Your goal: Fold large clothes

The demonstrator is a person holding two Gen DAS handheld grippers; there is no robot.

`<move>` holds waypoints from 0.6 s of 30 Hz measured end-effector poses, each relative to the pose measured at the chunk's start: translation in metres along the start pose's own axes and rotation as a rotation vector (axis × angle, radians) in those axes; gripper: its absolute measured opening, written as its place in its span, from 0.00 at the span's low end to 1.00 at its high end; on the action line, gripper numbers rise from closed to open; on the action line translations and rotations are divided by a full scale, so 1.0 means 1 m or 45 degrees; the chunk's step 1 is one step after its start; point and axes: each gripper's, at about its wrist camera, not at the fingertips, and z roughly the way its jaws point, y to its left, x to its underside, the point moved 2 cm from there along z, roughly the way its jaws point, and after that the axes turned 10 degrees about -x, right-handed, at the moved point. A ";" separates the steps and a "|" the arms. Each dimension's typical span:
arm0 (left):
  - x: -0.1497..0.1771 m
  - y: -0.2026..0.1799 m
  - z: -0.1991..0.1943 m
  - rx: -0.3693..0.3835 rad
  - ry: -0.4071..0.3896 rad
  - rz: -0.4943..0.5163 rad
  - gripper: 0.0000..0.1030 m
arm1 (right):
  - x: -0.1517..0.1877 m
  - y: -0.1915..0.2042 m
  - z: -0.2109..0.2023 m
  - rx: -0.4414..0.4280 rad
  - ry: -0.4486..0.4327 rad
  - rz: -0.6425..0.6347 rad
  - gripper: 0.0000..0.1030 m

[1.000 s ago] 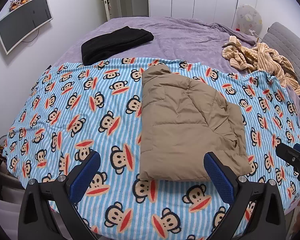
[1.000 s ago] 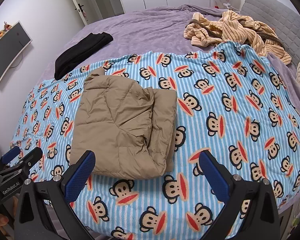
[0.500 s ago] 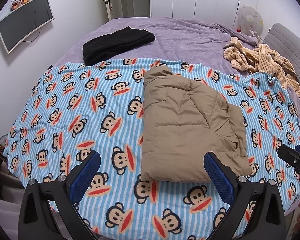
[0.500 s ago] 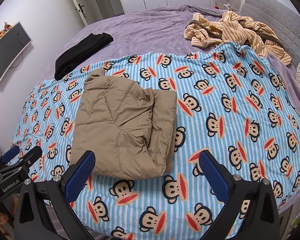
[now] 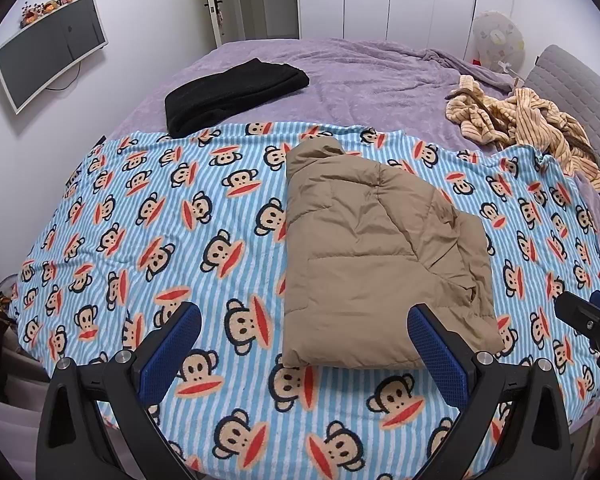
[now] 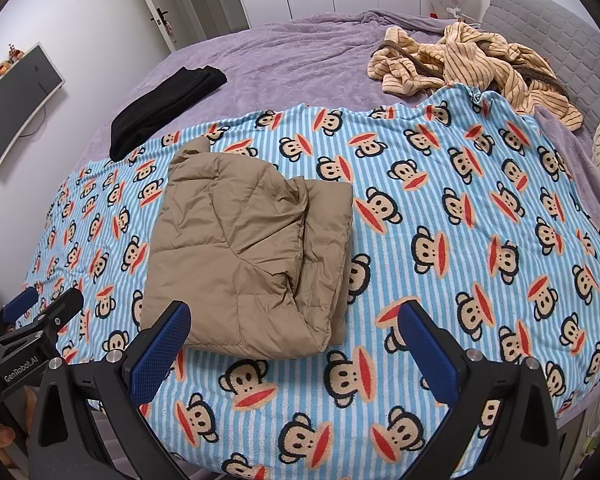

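Spread wide and holding nothing: left gripper (image 5: 304, 350) with blue-padded fingers (image 5: 436, 346) hovering over the near edge of the bed, right gripper (image 6: 292, 350) likewise gaping, its fingers (image 6: 162, 344) just short of the garment. Between and just beyond them, a tan quilted puffer jacket (image 5: 376, 256) lying folded into a thick, rough rectangle on the blue striped monkey-print blanket (image 5: 172, 216), one layer bulging along its right side. Likely trouble from here: slippery, springy padding puffing back open once released, or a pinch catching only the top layer and peeling the fold apart. Also possible: grabbing blanket along with jacket and dragging both. Farther out, a folded black garment (image 5: 232, 94) and a crumpled beige striped robe (image 6: 468, 64) on the purple bedspread (image 5: 364, 72), well apart, no hazard.
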 end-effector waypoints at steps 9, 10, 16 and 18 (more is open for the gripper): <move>-0.002 0.000 -0.003 -0.006 -0.012 -0.006 1.00 | 0.002 0.001 -0.002 -0.001 -0.001 0.004 1.00; -0.002 0.000 -0.003 -0.008 -0.016 -0.007 1.00 | 0.002 0.001 -0.002 0.000 -0.002 0.005 1.00; -0.003 -0.002 -0.007 -0.002 -0.044 -0.003 1.00 | 0.002 0.001 -0.004 0.002 -0.005 0.010 1.00; -0.004 -0.002 -0.007 -0.002 -0.047 -0.004 1.00 | 0.001 0.000 -0.004 0.001 -0.004 0.006 1.00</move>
